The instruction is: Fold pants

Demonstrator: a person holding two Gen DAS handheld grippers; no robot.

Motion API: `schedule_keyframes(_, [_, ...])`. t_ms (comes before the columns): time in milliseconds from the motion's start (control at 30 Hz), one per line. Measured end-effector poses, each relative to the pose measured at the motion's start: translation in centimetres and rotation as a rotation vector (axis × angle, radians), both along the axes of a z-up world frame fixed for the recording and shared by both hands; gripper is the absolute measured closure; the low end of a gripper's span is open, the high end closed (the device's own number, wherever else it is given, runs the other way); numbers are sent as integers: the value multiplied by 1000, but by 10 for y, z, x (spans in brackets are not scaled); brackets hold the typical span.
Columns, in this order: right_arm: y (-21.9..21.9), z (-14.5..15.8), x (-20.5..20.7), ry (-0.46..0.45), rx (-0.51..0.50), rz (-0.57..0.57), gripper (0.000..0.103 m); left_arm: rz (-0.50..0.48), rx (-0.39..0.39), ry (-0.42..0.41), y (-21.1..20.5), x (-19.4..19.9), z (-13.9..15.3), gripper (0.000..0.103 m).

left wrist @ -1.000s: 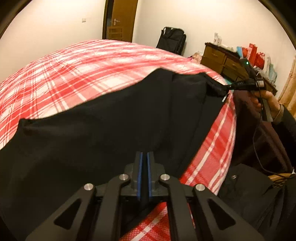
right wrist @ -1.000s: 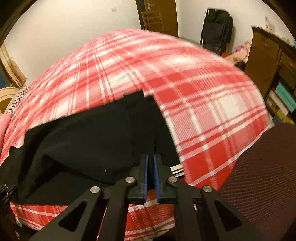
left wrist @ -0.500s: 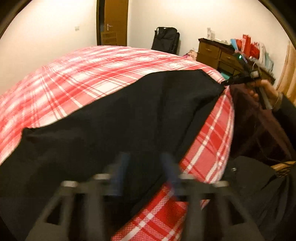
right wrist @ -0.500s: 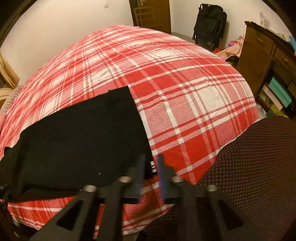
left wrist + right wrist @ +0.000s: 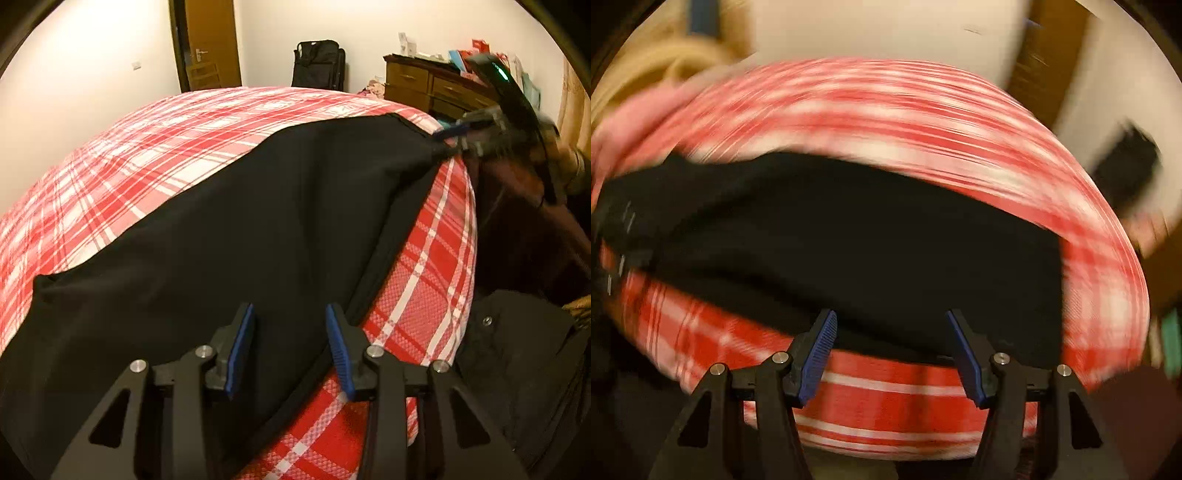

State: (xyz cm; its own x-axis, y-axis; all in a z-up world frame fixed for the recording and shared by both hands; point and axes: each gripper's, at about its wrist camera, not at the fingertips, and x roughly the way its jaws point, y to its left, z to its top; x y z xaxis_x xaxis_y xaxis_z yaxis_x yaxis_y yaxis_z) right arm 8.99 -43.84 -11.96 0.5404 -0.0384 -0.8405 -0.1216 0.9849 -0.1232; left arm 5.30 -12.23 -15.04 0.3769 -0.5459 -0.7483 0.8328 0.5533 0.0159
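The bed point(image 5: 207, 147), in red-and-white plaid, fills both views. Across it the black pants point(image 5: 236, 236) lie spread out flat, running along the near edge of the bed. A brown dresser point(image 5: 424, 86) stands against the far wall, a black bag point(image 5: 319, 64) beside it, next to a wooden door point(image 5: 212, 44). Left gripper point(image 5: 290, 343) hangs over the near edge of the pants, jaws wide apart, nothing between them. Right gripper point(image 5: 892, 350) is spread wide too, holding nothing, just above the pants edge; its view is badly motion-blurred.
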Motion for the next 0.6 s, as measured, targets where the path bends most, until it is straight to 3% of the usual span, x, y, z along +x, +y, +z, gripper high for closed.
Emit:
schedule_keyframes(67, [30, -10, 4, -4, -80, 86, 41, -1, -3, -2, 1, -1, 2, 61])
schedule_keyframes(167, [51, -26, 18, -13, -195, 113, 44, -15, 8, -18, -2, -5, 1, 59])
schedule_keyframes(267, [49, -28, 24, -21, -166, 104, 53, -23, 7, -14, -6, -3, -1, 60])
schedule_keyframes(300, [51, -29, 27, -22, -163, 107, 63, -23, 4, -9, -7, -1, -1, 62])
schedule_keyframes(333, [55, -29, 27, -25, -166, 120, 71, -18, 5, -9, -8, 1, -1, 72])
schedule_keyframes(367, [59, -29, 26, -25, -169, 129, 87, -18, 3, -2, -10, 3, 0, 93])
schedule_keyframes(400, [62, -28, 26, -25, -184, 133, 95, -18, -1, 11, -10, 5, 2, 99])
schedule_keyframes(600, [52, 6, 10, -42, -115, 146, 98, -52, -94, 56, 6, 0, 32, 100])
